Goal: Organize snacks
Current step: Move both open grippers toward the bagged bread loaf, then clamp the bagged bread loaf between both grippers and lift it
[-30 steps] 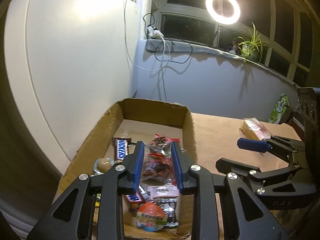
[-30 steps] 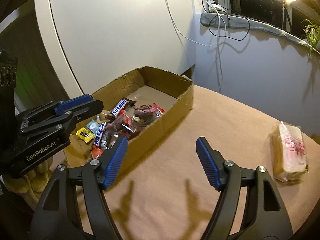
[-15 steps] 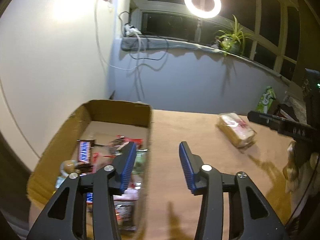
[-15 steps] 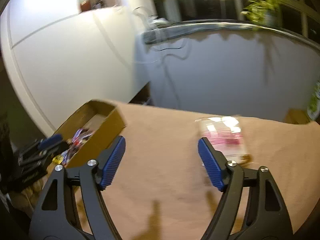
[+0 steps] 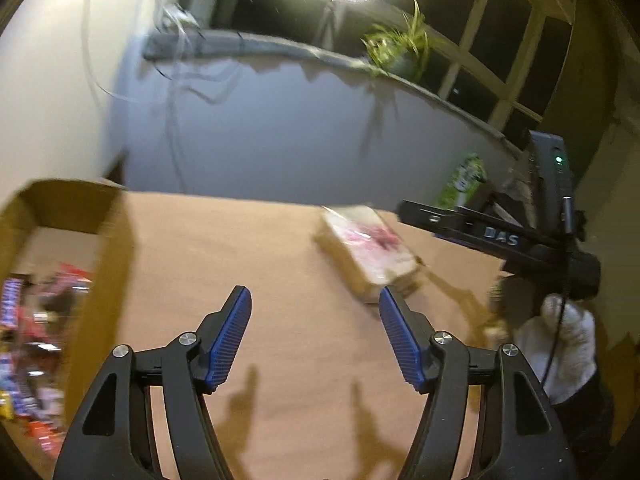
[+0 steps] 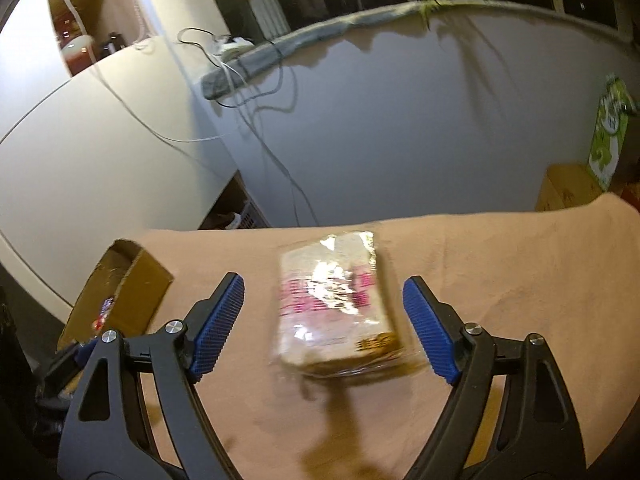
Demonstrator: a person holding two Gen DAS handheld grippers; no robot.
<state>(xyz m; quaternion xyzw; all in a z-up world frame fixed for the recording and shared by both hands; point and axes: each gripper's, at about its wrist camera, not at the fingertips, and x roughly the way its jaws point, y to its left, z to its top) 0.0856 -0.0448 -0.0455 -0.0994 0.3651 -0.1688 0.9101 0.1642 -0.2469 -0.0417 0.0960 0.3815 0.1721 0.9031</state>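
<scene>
White letters "DAS" read clearly on the black plastic body of the right gripper, seen side-on from the left wrist view. The clear-wrapped pale rectangular snack pack carries pink print and a small dark mark near one corner, too blurred to read. The green-and-white upright packet by the wall shows lettering, also unreadable.

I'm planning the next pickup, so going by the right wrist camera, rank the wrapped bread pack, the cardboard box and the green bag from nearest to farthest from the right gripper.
From the right gripper:
1. Wrapped bread pack, on the table cloth, framed by the open jaws with no contact visible.
2. Cardboard box, to the left at the table's edge.
3. Green bag, far right, beyond the table.
</scene>
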